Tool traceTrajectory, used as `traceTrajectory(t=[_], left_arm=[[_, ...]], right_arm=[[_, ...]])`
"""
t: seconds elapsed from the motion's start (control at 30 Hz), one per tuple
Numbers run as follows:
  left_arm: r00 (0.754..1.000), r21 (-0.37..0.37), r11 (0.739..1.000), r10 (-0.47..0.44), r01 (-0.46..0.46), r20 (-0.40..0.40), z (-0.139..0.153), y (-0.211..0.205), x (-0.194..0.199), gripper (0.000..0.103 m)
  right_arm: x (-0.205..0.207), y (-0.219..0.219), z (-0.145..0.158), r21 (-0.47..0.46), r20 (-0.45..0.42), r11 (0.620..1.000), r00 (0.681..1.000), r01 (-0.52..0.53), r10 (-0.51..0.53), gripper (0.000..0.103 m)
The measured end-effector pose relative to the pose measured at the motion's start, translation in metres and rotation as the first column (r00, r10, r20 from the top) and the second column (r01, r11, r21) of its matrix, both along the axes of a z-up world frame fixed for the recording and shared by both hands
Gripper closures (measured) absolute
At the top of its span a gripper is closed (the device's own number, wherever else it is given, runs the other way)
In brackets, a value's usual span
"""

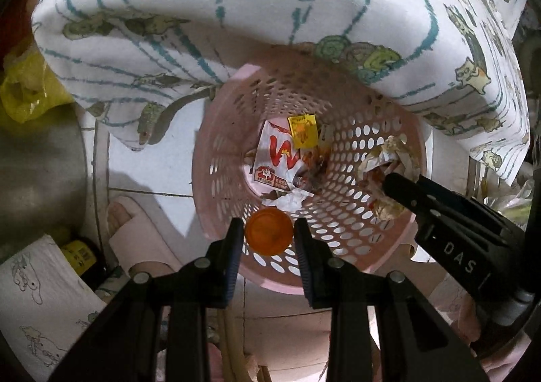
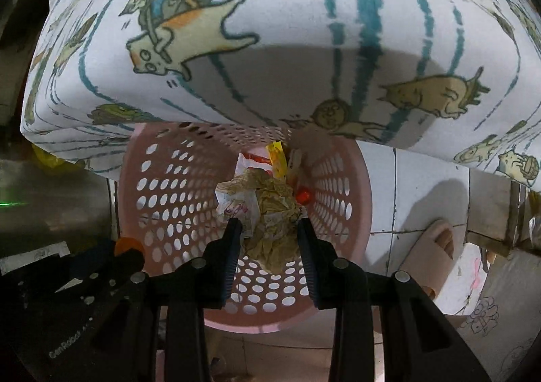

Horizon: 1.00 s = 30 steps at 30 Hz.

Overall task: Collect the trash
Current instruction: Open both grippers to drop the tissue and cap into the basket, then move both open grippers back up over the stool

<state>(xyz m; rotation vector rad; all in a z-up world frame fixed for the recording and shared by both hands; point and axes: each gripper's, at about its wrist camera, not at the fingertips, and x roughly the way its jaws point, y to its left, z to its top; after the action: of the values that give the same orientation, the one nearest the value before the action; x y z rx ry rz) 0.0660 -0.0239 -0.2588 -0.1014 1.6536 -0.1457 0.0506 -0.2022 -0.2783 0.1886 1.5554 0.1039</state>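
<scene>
While the pink basket (image 1: 216,145) sits half under the cloth (image 1: 203,26), releases could miss: the right hand-held gripper (image 2: 268,229) grasps crumpled paper (image 2: 270,212) and the left hand-held gripper (image 1: 268,229) an orange cap (image 1: 268,230), both above the rim.

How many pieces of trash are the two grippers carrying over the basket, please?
2: an orange cap in the left gripper and a crumpled paper wad in the right gripper, both above the pink basket.

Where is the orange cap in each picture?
Left wrist view: the orange cap sits low in the middle, between the left hand-held gripper's fingers.
Right wrist view: it peeks out at lower left.
Shared landmark: the pink basket.
</scene>
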Motion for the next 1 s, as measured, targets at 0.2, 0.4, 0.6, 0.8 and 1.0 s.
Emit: traceTrajectory(t=[0.2, 0.4, 0.6, 0.8, 1.0], left_arm=[[0.998, 0.023, 1.0, 0.006, -0.008, 0.057, 0.014, 0.002, 0.001, 0.042], [0.998, 0.039, 0.999, -0.003, 0.0, 0.063, 0.019, 0.003, 0.0, 0.042], [0.995, 0.036, 0.999, 0.003, -0.006, 0.095, 0.031, 0.002, 0.0, 0.042], [0.981, 0.064, 0.998, 0.002, -0.015, 0.195, 0.066, 0.004, 0.001, 0.042], [0.947, 0.056, 0.998, 0.012, -0.031, 0.322, 0.106, 0.01, 0.003, 0.041]], right_arm=[[0.001, -0.003, 0.003, 0.013, 0.006, 0.999, 0.999, 0.033, -0.033, 0.045], [0.0, -0.01, 0.014, 0.04, 0.025, 0.998, 0.998, 0.058, -0.059, 0.045], [-0.002, -0.013, 0.031, 0.067, 0.052, 0.994, 0.995, 0.084, -0.087, 0.045], [-0.004, -0.017, 0.069, 0.089, 0.143, 0.992, 0.984, 0.095, -0.107, 0.045], [-0.01, -0.019, 0.119, 0.06, 0.297, 0.994, 0.95, 0.086, -0.1, 0.045]])
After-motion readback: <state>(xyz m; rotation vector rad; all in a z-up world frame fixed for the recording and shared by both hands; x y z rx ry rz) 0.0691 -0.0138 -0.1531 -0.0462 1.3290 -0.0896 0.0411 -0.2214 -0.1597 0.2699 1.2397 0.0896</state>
